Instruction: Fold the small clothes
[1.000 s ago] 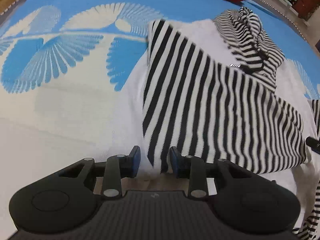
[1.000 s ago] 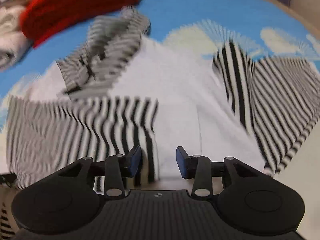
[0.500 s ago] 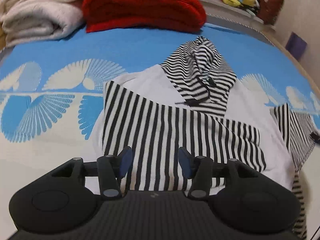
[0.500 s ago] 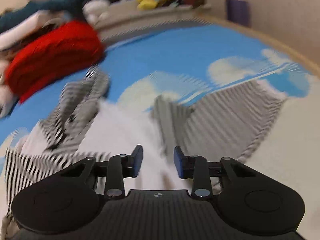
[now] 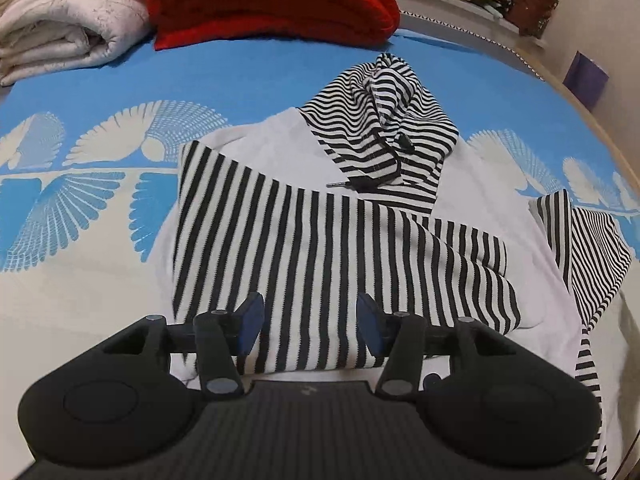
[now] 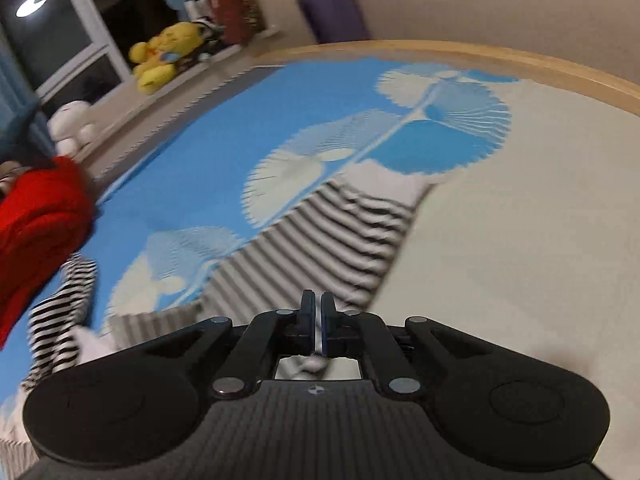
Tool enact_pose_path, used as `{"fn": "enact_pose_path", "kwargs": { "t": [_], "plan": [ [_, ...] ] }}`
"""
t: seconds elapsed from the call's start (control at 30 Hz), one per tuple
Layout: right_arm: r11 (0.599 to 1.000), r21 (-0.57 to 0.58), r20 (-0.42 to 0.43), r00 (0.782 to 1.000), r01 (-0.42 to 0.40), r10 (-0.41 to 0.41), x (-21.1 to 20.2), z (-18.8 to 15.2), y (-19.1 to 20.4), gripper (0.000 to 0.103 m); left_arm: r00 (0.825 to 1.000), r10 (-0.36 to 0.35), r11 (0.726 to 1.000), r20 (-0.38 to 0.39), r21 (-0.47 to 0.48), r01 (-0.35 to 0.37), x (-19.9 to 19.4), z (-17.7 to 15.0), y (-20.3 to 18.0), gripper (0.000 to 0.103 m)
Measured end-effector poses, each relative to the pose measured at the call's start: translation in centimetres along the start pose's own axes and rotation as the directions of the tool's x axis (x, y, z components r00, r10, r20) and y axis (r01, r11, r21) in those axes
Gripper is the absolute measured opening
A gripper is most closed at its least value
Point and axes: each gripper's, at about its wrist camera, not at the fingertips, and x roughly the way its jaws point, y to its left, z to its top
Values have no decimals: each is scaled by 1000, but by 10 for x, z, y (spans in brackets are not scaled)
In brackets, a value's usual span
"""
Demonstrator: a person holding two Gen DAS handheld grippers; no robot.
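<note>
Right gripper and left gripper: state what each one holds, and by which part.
The right gripper is shut on the striped sleeve, at its near edge. The left gripper is open above the folded sleeve, holding nothing.

The left gripper [image 5: 310, 320] has its 2 blue-padded fingers [image 5: 251, 322] spread wide apart, with nothing between them. It is tilted downward. The right gripper [image 6: 314, 316] has its 2 fingers [image 6: 307, 320] pressed almost together, leaving only a thin slit, with a sliver of pale cloth [image 6: 318, 346] showing in that slit.
</note>
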Motion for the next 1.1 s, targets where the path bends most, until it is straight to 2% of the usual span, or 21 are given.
{"fn": "enact_pose_path", "kwargs": {
  "t": [0.13,0.23,0.27,0.3,0.37,0.6,0.73,0.8,0.9,0.97,1.0,1.03,1.1],
  "plan": [
    [999,-10,-5,999,53,-53,25,7,-14,5,1000,6,1000,3,1,-6,2,1,-1,56],
    [997,-19,-5,997,73,-73,43,13,-17,23,1000,12,1000,-3,-1,-12,5,1,1,56],
    [997,-18,-6,997,79,-79,50,13,-19,32,1000,14,1000,-6,-1,-14,6,1,1,56],
    [997,-15,-9,997,81,-81,56,15,-21,36,1000,15,1000,-8,1,-15,7,1,2,56],
    [997,-5,-25,997,78,-78,68,16,-25,37,1000,18,1000,-9,2,-18,7,1,3,56],
    [997,66,-10,999,37,-36,89,20,-35,37,999,32,999,-26,5,-32,14,-1,7,56],
    [997,-34,19,998,65,-64,94,14,-20,35,999,36,999,-25,8,-36,13,-1,9,56],
    [997,-34,26,998,63,-62,92,14,-18,6,999,35,999,-20,1,-35,11,0,11,56],
    [995,16,73,992,100,-101,77,21,-14,6,999,34,999,-13,-13,-35,7,1,16,56],
    [984,-15,88,981,176,-174,64,29,0,6,999,33,999,-7,-32,-34,4,3,22,56],
    [965,-65,114,963,253,-245,54,33,15,6,999,32,999,-3,-41,-32,2,4,25,56],
    [949,-100,149,948,298,-281,45,35,27,6,1000,30,998,2,-51,-30,-1,5,29,56],
    [931,-172,249,928,323,-276,19,36,58,5,999,30,997,12,-70,-29,-5,7,36,56]
  ]
}}
